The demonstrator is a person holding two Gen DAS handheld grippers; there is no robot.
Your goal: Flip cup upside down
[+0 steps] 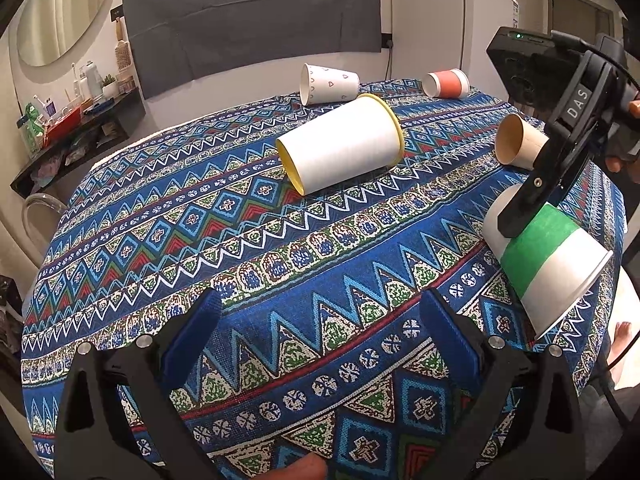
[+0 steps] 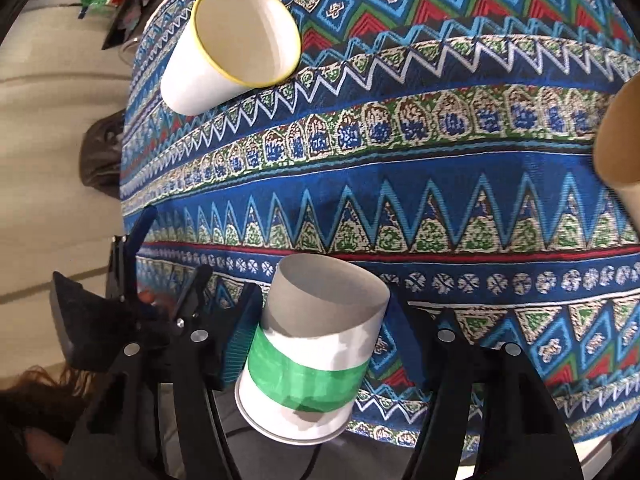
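Surface point(image 1: 280, 280): covered in a blue patterned cloth with zigzag and diamond bands. Right gripper point(image 2: 320, 344): closed on the green-banded cup point(image 2: 308, 364), one blue pad at each side of the wall; seen from the left wrist view, this cup point(image 1: 548, 264) is tilted with its rim low and its base high, at the right edge of the surface, whether it touches the cloth I cannot tell. Left gripper point(image 1: 320, 344): fingers spread wide, nothing between them, hovering over the near part of the cloth. Yellow-rimmed cup point(image 1: 344, 144): white, lying on its side mid-surface, well apart from both grippers, rim pointing toward the far right. Heart cup point(image 1: 328, 84): white with small heart outlines, on its side at the far edge, mouth to the left. Orange cup point(image 1: 448, 84): on its side at the far right edge, near the heart cup but apart from it. Brown cup point(image 1: 516, 142): plain kraft colour, on its side, mouth toward the left, partly hidden behind the right gripper's body. Beyond the surface: a grey cloth point(image 1: 252, 16) hung on the wall, an oval mirror point(image 1: 64, 12), and a cluttered shelf point(image 1: 76, 128) at the left.
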